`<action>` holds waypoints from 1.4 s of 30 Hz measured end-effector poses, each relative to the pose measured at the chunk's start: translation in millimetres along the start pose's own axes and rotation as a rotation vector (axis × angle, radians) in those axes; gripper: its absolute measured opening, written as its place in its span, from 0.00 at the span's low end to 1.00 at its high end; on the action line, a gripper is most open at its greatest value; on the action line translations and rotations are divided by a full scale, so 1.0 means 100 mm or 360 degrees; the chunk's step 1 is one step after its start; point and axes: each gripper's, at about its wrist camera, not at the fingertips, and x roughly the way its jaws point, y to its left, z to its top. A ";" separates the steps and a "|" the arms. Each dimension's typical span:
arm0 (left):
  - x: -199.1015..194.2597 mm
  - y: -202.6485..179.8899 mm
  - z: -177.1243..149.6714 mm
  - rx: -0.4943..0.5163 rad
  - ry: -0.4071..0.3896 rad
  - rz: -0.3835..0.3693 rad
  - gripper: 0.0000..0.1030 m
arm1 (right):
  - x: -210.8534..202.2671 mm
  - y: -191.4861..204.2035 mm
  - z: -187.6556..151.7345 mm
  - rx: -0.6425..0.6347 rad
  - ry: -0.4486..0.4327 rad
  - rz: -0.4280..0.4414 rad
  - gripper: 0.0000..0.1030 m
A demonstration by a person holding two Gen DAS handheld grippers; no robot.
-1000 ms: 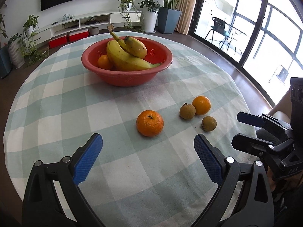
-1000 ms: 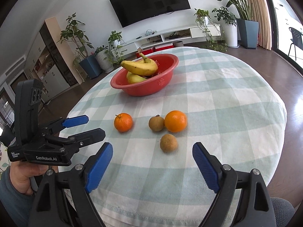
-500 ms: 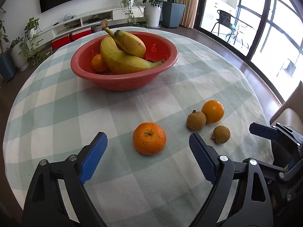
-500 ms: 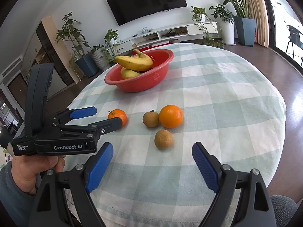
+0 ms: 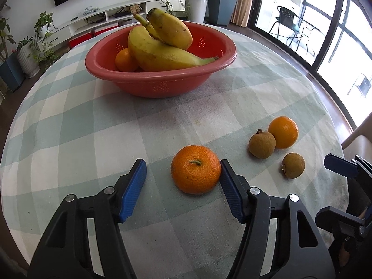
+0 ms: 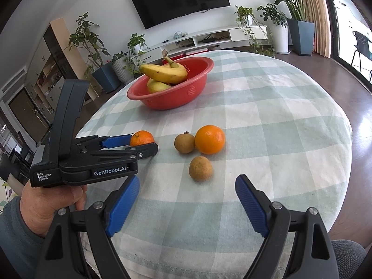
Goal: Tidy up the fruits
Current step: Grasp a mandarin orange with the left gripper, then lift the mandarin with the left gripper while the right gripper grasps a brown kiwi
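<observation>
The left gripper [image 5: 182, 179] is spread open around the dimpled orange mandarin [image 5: 196, 169], its right pad touching the peel. The right gripper [image 6: 187, 205] gapes empty near the round checked counter's [image 6: 267, 121] front edge. Bare cloth separates the mandarin from the red plastic bowl [image 5: 162, 86] of yellow bananas [image 5: 160, 55].

bowl orange [image 5: 124, 61]: mostly hidden behind bananas [image 5: 160, 53] | tangerine [image 6: 142, 138]: partly hidden by left hand-held gripper [image 6: 130, 145] | table [image 5: 69, 121]: near edge cut off
</observation>
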 end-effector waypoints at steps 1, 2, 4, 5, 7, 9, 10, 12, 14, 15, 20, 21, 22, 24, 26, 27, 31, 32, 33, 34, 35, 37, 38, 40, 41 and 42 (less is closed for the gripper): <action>0.00 -0.01 0.00 0.0005 -0.0001 0.0005 0.60 | 0.00 0.00 0.00 -0.0003 0.0001 -0.0001 0.85; 0.00 -0.02 0.00 0.0012 -0.0002 0.0009 0.60 | 0.00 0.00 -0.01 -0.0005 0.0000 -0.0004 0.84; 0.01 -0.03 0.01 0.0023 -0.0005 0.0013 0.55 | 0.00 0.00 -0.01 -0.0004 0.0003 -0.0002 0.84; 0.01 -0.04 0.01 0.0032 -0.0006 0.0013 0.51 | 0.00 0.00 -0.01 -0.0004 0.0006 -0.0004 0.84; 0.00 -0.07 0.02 0.0053 -0.0010 0.0013 0.40 | 0.00 0.01 0.00 -0.0007 0.0009 -0.0009 0.83; 0.00 -0.08 0.01 0.0067 -0.0014 0.0019 0.37 | 0.00 0.02 0.00 -0.0009 0.0011 -0.0013 0.83; 0.00 -0.08 0.01 0.0069 -0.0017 0.0019 0.37 | 0.00 0.02 0.00 -0.0009 0.0010 -0.0012 0.83; 0.00 -0.08 0.01 0.0067 -0.0024 0.0012 0.37 | 0.00 0.02 0.00 -0.0008 0.0010 -0.0012 0.83; 0.00 -0.08 0.00 0.0070 -0.0028 0.0009 0.36 | 0.01 0.02 0.00 -0.0012 0.0012 -0.0017 0.83; -0.01 -0.09 -0.01 0.0073 -0.0030 0.0008 0.36 | 0.01 0.02 0.00 -0.0013 0.0013 -0.0019 0.82; -0.06 -0.09 -0.05 0.0075 -0.0043 -0.0007 0.36 | 0.05 -0.01 0.02 -0.0001 0.0037 -0.0049 0.81; -0.07 -0.08 -0.06 0.0072 -0.0045 -0.0007 0.36 | 0.07 -0.01 0.03 0.0006 0.0050 -0.0063 0.80; -0.08 -0.07 -0.08 0.0065 -0.0049 -0.0011 0.36 | 0.09 -0.03 0.05 0.0016 0.0065 -0.0079 0.79; -0.13 -0.04 -0.13 0.0045 -0.0057 -0.0021 0.36 | 0.15 -0.04 0.07 0.0031 0.0106 -0.0100 0.77; -0.19 0.00 -0.19 0.0017 -0.0066 -0.0024 0.36 | 0.22 -0.04 0.09 0.0022 0.0145 -0.0127 0.74; -0.22 0.02 -0.22 0.0002 -0.0071 -0.0026 0.36 | 0.26 -0.04 0.10 0.0008 0.0160 -0.0135 0.72; -0.36 0.11 -0.35 -0.0062 -0.0096 -0.0042 0.36 | 0.37 0.02 0.11 -0.0047 0.0185 -0.0165 0.67; -0.39 0.12 -0.38 -0.0076 -0.0101 -0.0050 0.36 | 0.40 0.02 0.12 -0.0061 0.0185 -0.0178 0.66; -0.41 0.14 -0.40 -0.0083 -0.0104 -0.0054 0.36 | 0.42 0.02 0.13 -0.0074 0.0179 -0.0191 0.65; -0.42 0.14 -0.43 -0.0088 -0.0104 -0.0058 0.36 | 0.43 0.03 0.14 -0.0084 0.0177 -0.0201 0.63; -0.44 0.15 -0.45 -0.0094 -0.0104 -0.0063 0.36 | 0.44 0.02 0.15 -0.0089 0.0176 -0.0209 0.63; -0.44 0.16 -0.49 -0.0107 -0.0103 -0.0069 0.36 | 0.45 0.03 0.16 -0.0115 0.0175 -0.0238 0.58; -0.45 0.17 -0.51 -0.0114 -0.0102 -0.0074 0.36 | 0.45 0.04 0.15 -0.0133 0.0174 -0.0254 0.56; -0.44 0.16 -0.53 -0.0121 -0.0100 -0.0080 0.36 | 0.46 0.06 0.14 -0.0166 0.0174 -0.0284 0.51; -0.44 0.16 -0.54 -0.0125 -0.0100 -0.0082 0.36 | 0.46 0.07 0.14 -0.0186 0.0175 -0.0297 0.49; -0.45 0.16 -0.54 -0.0129 -0.0103 -0.0085 0.36 | 0.46 0.09 0.14 -0.0203 0.0175 -0.0309 0.43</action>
